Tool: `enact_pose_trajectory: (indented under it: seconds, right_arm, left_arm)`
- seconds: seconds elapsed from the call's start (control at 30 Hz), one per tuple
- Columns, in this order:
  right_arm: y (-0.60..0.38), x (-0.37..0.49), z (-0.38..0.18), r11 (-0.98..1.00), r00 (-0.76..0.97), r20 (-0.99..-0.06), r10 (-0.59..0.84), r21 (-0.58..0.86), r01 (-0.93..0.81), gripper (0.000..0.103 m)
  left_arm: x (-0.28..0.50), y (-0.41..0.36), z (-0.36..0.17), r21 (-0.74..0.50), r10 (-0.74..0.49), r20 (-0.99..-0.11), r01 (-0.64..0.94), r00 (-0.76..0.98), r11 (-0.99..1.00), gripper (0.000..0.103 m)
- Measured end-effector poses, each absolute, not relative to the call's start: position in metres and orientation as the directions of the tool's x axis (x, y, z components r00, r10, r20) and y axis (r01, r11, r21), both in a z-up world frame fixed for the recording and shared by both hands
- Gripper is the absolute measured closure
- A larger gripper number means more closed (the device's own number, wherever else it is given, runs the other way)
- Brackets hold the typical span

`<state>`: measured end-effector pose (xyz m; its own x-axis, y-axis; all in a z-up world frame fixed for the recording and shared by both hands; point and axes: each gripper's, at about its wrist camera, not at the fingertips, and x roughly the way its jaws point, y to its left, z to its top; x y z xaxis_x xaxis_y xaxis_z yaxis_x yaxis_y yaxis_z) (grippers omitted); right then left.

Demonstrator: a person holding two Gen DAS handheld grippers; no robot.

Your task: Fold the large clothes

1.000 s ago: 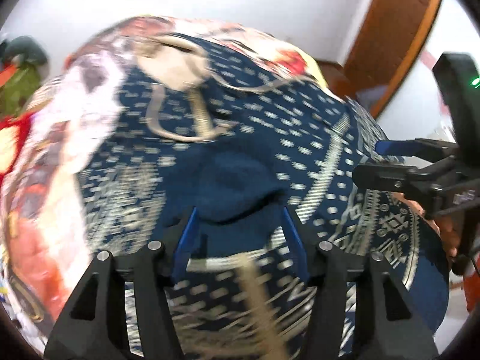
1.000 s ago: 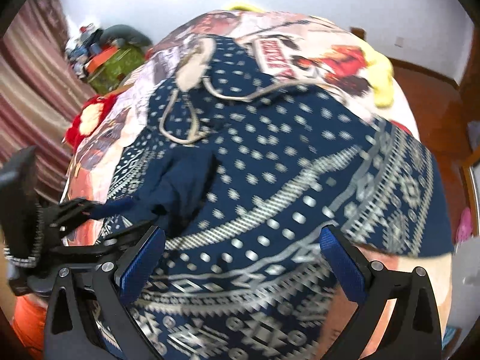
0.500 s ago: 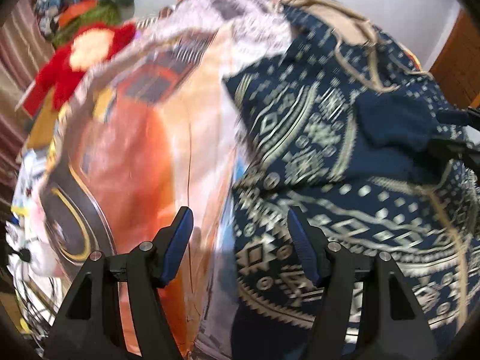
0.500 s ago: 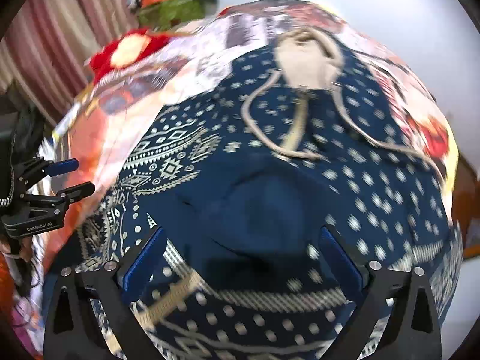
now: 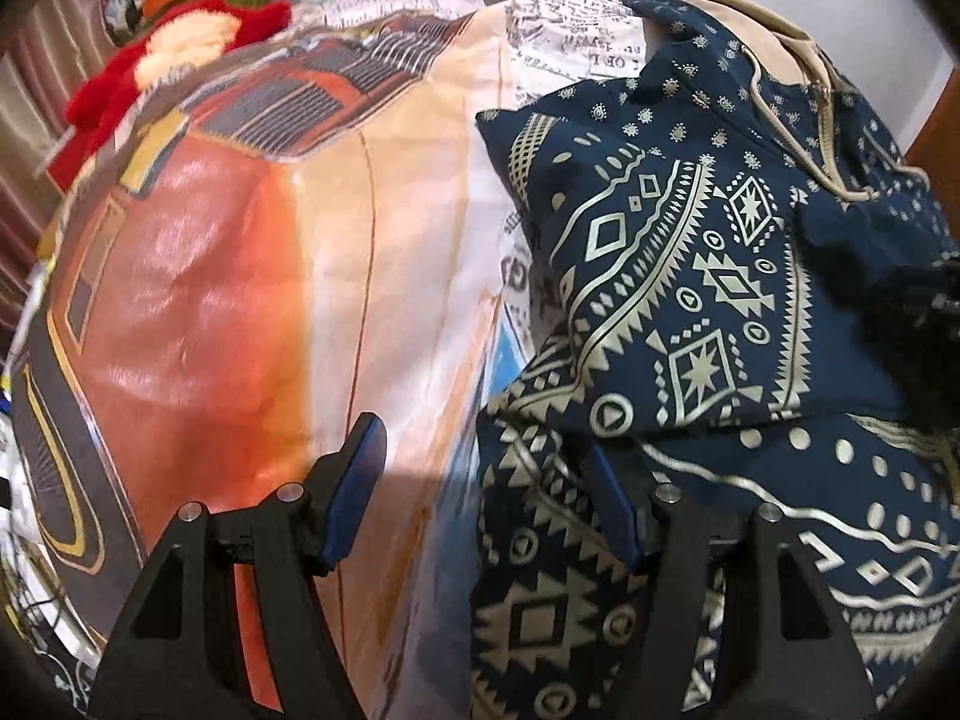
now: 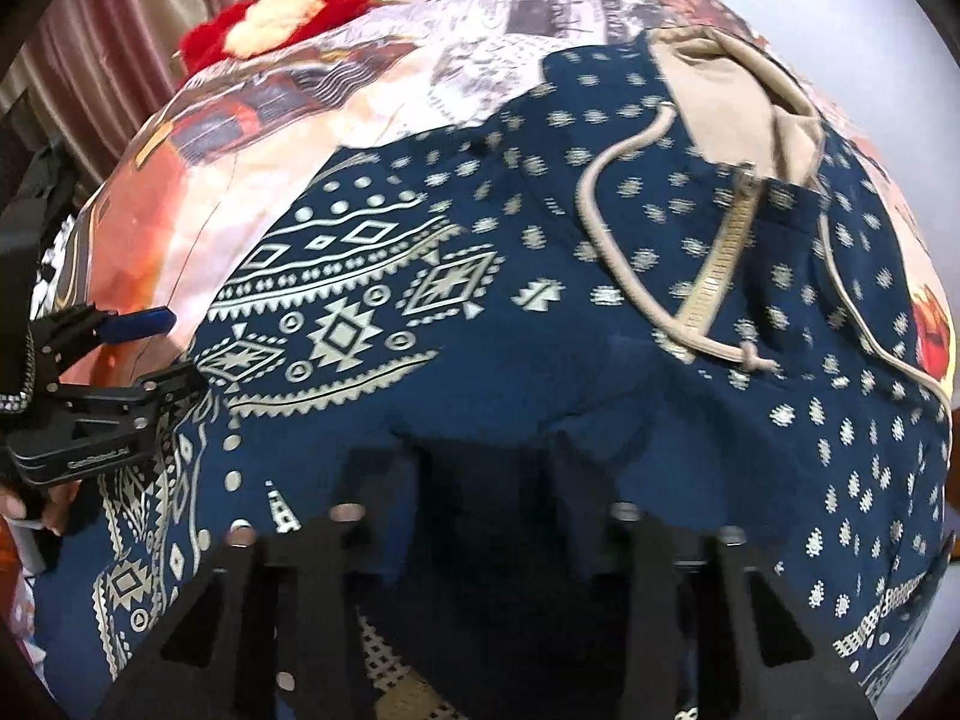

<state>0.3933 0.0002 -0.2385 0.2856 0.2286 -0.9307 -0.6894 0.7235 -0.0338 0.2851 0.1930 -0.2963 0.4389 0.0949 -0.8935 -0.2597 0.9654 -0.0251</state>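
Hooded garment (image 6: 600, 312), navy: right gripper (image 6: 480, 480) now closing on its plain cuff (previously wide). Left gripper (image 5: 480, 492) is hovering half-open, empty, at the garment's bed-edge side; a sleeve fold is starting.

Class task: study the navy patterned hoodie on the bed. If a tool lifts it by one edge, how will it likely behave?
The hoodie already lies in soft folds, so it will probably drape and sag. Its loose drawcord may dangle. The smooth printed bedsheet suggests it could slide.
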Motion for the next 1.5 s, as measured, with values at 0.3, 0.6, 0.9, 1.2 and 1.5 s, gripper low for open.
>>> enact_pose_trajectory:
  seconds: [0.3, 0.6, 0.9, 1.2, 1.5]
  right_arm:
    - [-0.044, 0.403, -0.196, 0.811, 0.400, -0.849, 0.344, 0.054, -0.583, 0.093]
    - [-0.133, 0.395, -0.128, 0.896, 0.570, -0.742, 0.353, 0.093, -0.434, 0.094]
    - [-0.229, 0.384, -0.139, 0.949, 0.566, -0.778, 0.273, 0.121, -0.291, 0.094]
    - [-0.262, 0.381, -0.193, 0.966, 0.389, -0.893, 0.227, 0.155, -0.207, 0.093]
    - [-0.271, 0.374, -0.195, 0.965, 0.292, -0.930, 0.223, 0.168, -0.200, 0.093]
  left_arm:
    - [0.281, 0.187, -0.296, 0.008, 0.131, -0.886, -0.268, 0.444, 0.963, 0.039]
    - [0.276, 0.201, -0.285, 0.032, 0.192, -0.873, -0.342, 0.448, 0.939, 0.039]
    - [0.268, 0.211, -0.281, 0.157, 0.359, -0.850, -0.465, 0.385, 0.871, 0.044]
    - [0.255, 0.189, -0.264, 0.114, 0.251, -0.875, -0.328, 0.415, 0.938, 0.044]
    - [0.286, 0.159, -0.224, -0.006, 0.122, -0.853, -0.244, 0.508, 0.970, 0.039]
